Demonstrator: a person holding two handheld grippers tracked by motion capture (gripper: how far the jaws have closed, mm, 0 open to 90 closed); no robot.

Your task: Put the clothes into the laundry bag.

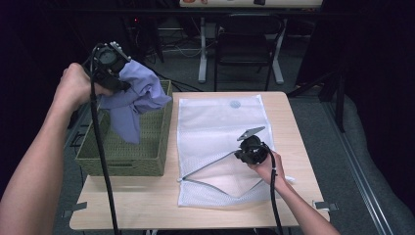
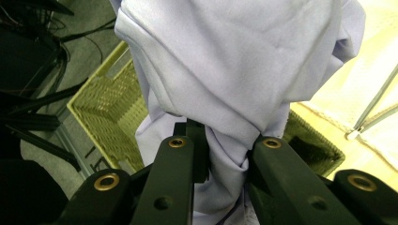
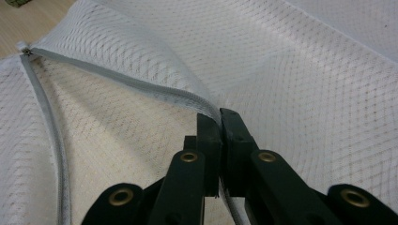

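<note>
A lilac cloth (image 1: pixel 137 95) hangs over the green woven basket (image 1: pixel 156 142) at the table's left, with my left gripper (image 1: pixel 115 81) shut on its bunched top. In the left gripper view the cloth (image 2: pixel 234 61) is pinched between the jaws of the left gripper (image 2: pixel 225 150) and drapes down toward the basket (image 2: pixel 112 103). A white mesh laundry bag (image 1: pixel 220 122) lies flat on the table. My right gripper (image 1: pixel 244 155) is shut on the upper edge of its grey zipper opening (image 3: pixel 141 82), holding the mouth lifted. The right gripper (image 3: pixel 218 117) clamps that mesh edge.
The wooden table (image 1: pixel 147 205) has bare room along its front edge. A black chair (image 1: pixel 244 44) and a white desk leg (image 1: pixel 202 49) stand behind the table. The floor falls away to the left of the basket.
</note>
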